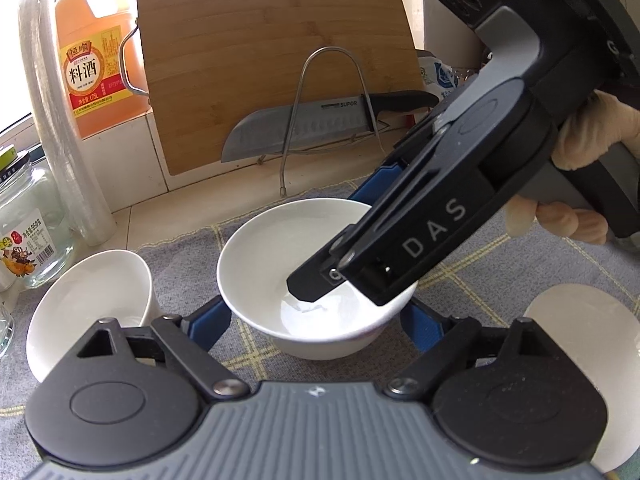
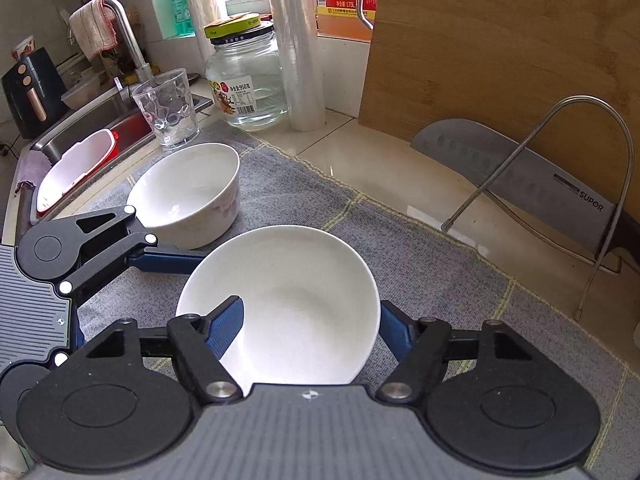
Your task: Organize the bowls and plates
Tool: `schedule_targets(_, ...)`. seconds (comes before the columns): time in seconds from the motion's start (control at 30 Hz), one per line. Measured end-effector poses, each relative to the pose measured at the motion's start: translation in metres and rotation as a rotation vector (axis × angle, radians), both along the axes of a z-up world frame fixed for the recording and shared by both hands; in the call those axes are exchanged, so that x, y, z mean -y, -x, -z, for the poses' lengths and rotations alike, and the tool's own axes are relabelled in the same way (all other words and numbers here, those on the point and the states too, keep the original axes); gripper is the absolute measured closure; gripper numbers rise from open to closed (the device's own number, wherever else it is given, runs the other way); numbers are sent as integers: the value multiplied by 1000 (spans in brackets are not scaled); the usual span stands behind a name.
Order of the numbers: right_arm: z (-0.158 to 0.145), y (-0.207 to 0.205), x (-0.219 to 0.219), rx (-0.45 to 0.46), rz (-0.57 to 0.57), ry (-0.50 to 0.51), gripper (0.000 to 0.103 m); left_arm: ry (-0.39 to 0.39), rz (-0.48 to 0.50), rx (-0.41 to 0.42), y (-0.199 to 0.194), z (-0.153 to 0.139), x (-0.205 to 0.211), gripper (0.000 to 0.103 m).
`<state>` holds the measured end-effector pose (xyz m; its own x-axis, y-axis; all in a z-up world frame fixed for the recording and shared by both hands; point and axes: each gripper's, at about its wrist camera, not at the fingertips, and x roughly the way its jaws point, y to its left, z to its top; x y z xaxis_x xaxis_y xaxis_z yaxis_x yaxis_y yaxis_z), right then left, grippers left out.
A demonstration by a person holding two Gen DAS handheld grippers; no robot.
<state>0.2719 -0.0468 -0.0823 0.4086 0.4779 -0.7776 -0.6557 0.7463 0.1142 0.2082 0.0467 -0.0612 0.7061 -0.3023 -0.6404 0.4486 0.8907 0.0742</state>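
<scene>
Bowl point(image 2: 280, 304) sat centre frame on the cloth point(image 2: 400, 240): glazed, slippery, breakable, best pinched at the rim. Right gripper point(image 2: 310, 328) straddled its wall, fingers apart; left gripper point(image 1: 316, 320) flanked it, also apart.

The right gripper point(image 2: 310, 320) straddles a white bowl's point(image 2: 296, 280) near rim, one finger point(image 2: 226, 322) inside, the other outside. The left gripper point(image 2: 160, 256) reaches in beside it. A second bowl point(image 2: 188, 192) stands behind on the grey mat point(image 2: 420, 264), near a glass point(image 2: 168, 108).
</scene>
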Motion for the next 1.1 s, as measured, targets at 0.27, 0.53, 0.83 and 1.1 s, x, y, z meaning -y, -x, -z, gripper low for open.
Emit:
schedule_targets(0.27, -1, -1, -1, -10, 11, -1, 25, -7, 11, 7, 3, -2, 1, 12)
schedule_targets(0.53, -15, 14, 4, 23, 15, 8, 25, -2, 35, 12, 11, -18, 3, 12)
schedule_targets(0.83, -45, 47, 16, 81, 14, -7, 25, 5, 62, 36, 37, -46, 10, 12)
schedule_targets(1.1, -58, 82, 32, 94, 46, -30, 25, 25, 108, 24, 64, -57, 17, 12)
